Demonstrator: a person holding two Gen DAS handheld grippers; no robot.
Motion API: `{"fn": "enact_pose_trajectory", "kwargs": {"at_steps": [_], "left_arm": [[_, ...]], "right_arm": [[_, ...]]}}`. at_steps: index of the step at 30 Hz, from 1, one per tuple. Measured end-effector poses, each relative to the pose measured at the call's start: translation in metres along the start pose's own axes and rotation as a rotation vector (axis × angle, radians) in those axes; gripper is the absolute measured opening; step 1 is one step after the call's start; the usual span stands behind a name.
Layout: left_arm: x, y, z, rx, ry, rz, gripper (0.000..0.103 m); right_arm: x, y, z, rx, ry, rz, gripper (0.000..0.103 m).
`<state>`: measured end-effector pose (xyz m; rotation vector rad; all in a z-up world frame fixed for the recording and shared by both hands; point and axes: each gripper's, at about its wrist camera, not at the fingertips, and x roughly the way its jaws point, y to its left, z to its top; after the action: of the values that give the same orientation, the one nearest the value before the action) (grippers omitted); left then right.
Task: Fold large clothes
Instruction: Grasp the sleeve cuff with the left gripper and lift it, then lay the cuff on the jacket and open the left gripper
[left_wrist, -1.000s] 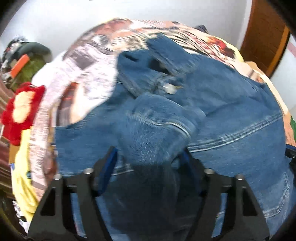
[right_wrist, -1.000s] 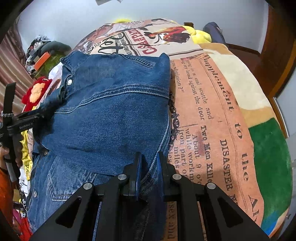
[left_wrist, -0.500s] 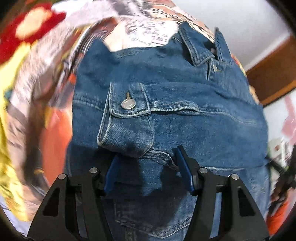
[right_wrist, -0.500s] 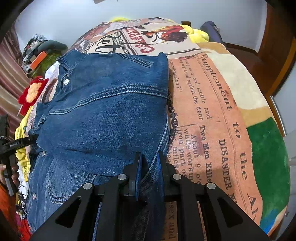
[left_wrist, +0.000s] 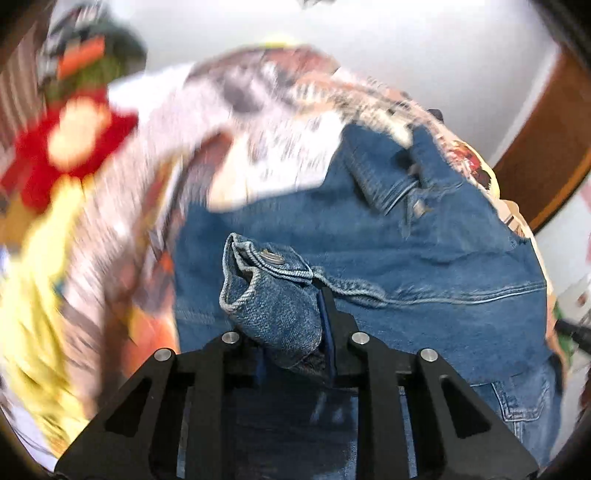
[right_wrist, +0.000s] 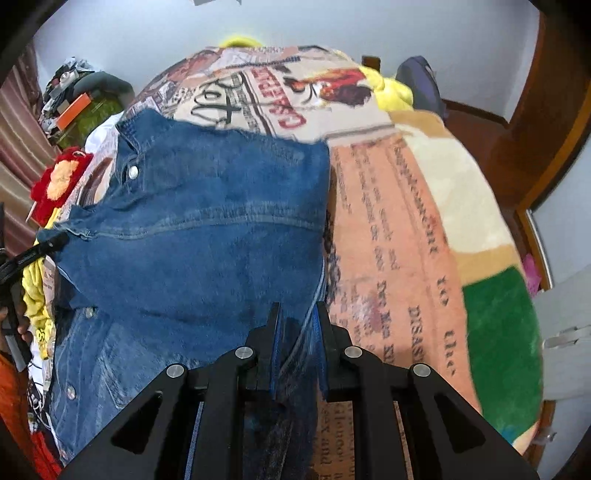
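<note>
Jacket (right_wrist: 207, 236) — blue denim, silver buttons. Blanket (right_wrist: 399, 221) — newspaper print, peach and cream, green patch near right. Far-left toy (right_wrist: 59, 181) red, orange centre.

Both wrist cams sit low and close over the bed (right_wrist: 417, 229), facing its far wall; both share the denim jacket (left_wrist: 424, 266) (right_wrist: 207, 236).
</note>
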<state>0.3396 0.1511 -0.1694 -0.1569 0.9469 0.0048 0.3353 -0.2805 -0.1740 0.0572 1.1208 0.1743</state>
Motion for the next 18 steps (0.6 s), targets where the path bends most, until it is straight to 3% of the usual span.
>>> {"fn": "enact_pose_trajectory", "kwargs": {"at_steps": [4, 8, 14, 18], "left_arm": [[-0.042, -0.006, 0.023, 0.052, -0.117, 0.023, 0.024], [-0.052, 0.004, 0.03, 0.053, -0.165, 0.064, 0.024], [-0.019, 0.026, -0.002, 0.02, -0.053, 0.079, 0.024], [0.011, 0.041, -0.028, -0.017, 0.048, 0.066, 0.026]], "right_arm": [[-0.014, 0.006, 0.016, -0.022, -0.056, -0.014, 0.012], [-0.019, 0.019, 0.028, -0.053, -0.092, -0.011, 0.012], [0.004, 0.037, 0.028, -0.09, -0.055, 0.009, 0.012], [0.028, 0.045, 0.019, -0.139, -0.007, -0.023, 0.012]]}}
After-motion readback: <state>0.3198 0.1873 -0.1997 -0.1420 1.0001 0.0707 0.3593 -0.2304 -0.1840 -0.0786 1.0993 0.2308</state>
